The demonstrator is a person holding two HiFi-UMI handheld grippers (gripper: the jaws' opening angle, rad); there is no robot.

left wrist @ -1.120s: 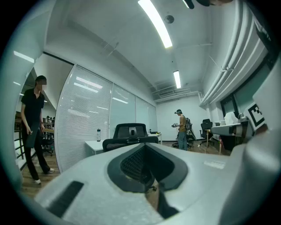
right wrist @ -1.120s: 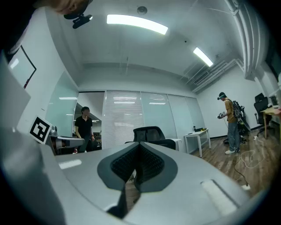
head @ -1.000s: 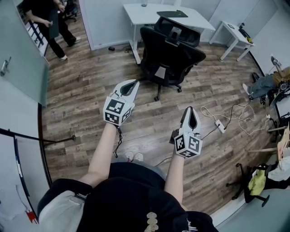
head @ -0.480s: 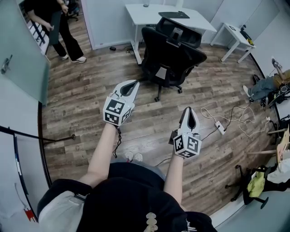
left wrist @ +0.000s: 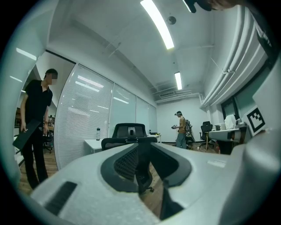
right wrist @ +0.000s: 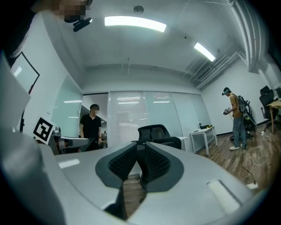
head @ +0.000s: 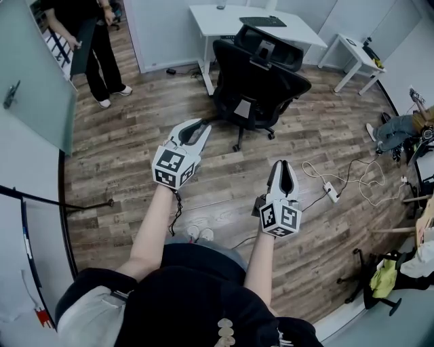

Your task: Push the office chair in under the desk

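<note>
The black office chair (head: 261,74) stands on the wood floor with its back toward me, pulled out from the white desk (head: 217,19), which carries a keyboard. Both grippers hover in the air well short of the chair and touch nothing. My left gripper (head: 198,126) points at the chair's left side, its jaws opening with a clear gap and nothing between them. My right gripper (head: 283,164) is lower and to the right, its jaws opening only a slit, also empty. The chair's headrest (left wrist: 129,130) shows over the left jaws, and the chair (right wrist: 153,132) shows again over the right jaws.
A person in black (head: 95,34) stands at the upper left beside a glass partition (head: 34,81). A small white side table (head: 349,47) sits right of the desk. A power strip with loose cables (head: 330,188) lies on the floor at right. Another person (right wrist: 235,116) stands far right.
The left gripper's jaws have parted noticeably and the right's slightly. The person at the upper left has stepped to the right. The chair has stayed put.
</note>
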